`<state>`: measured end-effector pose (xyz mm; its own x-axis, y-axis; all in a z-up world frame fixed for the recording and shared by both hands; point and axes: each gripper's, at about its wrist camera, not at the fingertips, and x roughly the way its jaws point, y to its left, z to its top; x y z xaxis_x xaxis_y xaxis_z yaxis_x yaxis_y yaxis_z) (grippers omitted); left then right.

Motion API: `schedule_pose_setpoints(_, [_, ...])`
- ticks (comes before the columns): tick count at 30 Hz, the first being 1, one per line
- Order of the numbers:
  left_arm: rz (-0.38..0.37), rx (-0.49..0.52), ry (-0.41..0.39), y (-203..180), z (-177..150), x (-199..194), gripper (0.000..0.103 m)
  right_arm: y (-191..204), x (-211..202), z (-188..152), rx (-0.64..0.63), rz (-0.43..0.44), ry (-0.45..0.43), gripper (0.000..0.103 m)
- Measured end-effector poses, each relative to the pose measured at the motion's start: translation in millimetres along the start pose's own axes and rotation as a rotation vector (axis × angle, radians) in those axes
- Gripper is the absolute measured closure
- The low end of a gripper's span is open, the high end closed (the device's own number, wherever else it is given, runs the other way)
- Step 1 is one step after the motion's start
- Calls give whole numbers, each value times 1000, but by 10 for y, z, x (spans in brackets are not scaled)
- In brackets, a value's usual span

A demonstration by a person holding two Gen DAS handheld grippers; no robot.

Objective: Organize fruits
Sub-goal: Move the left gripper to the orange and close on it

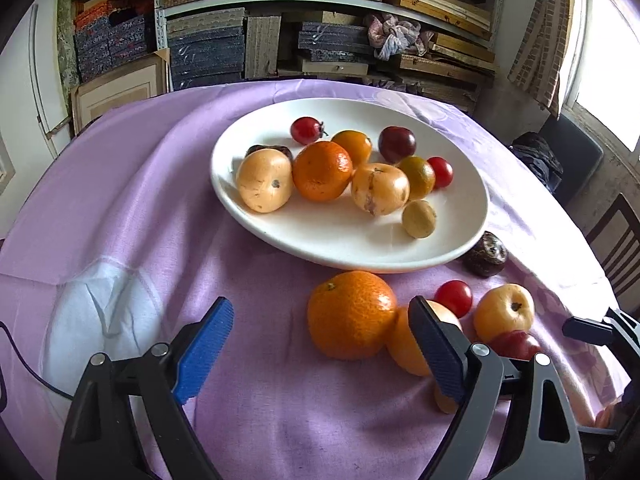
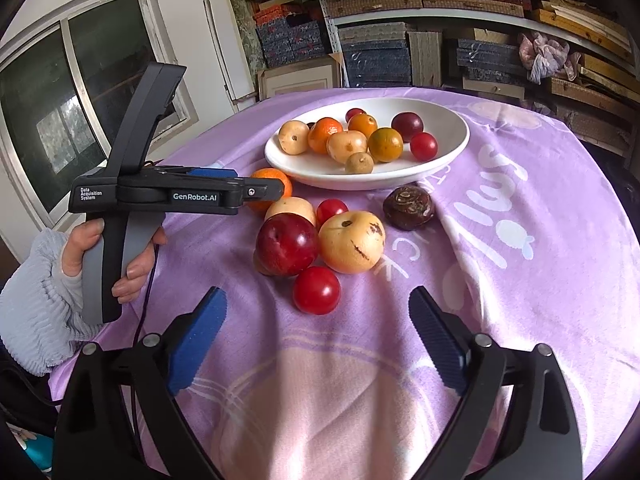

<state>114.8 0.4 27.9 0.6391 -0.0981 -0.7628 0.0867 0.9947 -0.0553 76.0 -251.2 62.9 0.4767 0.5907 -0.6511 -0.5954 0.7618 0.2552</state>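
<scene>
fruit sits in two groups: a white plate (image 1: 460,236) already carries a dozen or so pieces, and a loose cluster lies on the purple cloth (image 1: 160,208) of the worktop just in front of its near rim. the left gripper (image 1: 320,344) stands wide apart and holds nothing, with the loose orange (image 1: 352,314) partly between its fingers and its right finger lying across a pale fruit (image 1: 404,344) that touches that orange; closing here would probably catch both or shove the round orange sideways into the small red fruit (image 1: 454,298) beside it. the right gripper (image 2: 318,340) is also spread and empty, a cherry tomato (image 2: 317,290) lying just beyond its tips, close against the plum (image 2: 287,245) and yellow apple-like fruit (image 2: 352,242), so a squeeze could bruise it or knock its neighbours rolling on the creased cloth. both tools work the same cluster and could collide, and dropping more onto the crowded plate may send fruit over the rim
</scene>
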Motion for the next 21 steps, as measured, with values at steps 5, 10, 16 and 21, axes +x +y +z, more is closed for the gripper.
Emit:
schedule_pose_setpoints(5, [33,16,-17,123,-104,-90,12,-9,9,14,-3,0,-2,12])
schedule_pose_setpoints(10, [-12,22,0,145,-154,-77,32,46,18,-11,-18,6,4,12])
schedule_pose_setpoints(16, [-50,56,2,11,-117,10,42,26,11,-7,-3,9,4,12])
schedule_pose_setpoints(21, [-59,49,2,1,-71,73,43,50,12,-20,-15,10,6,12])
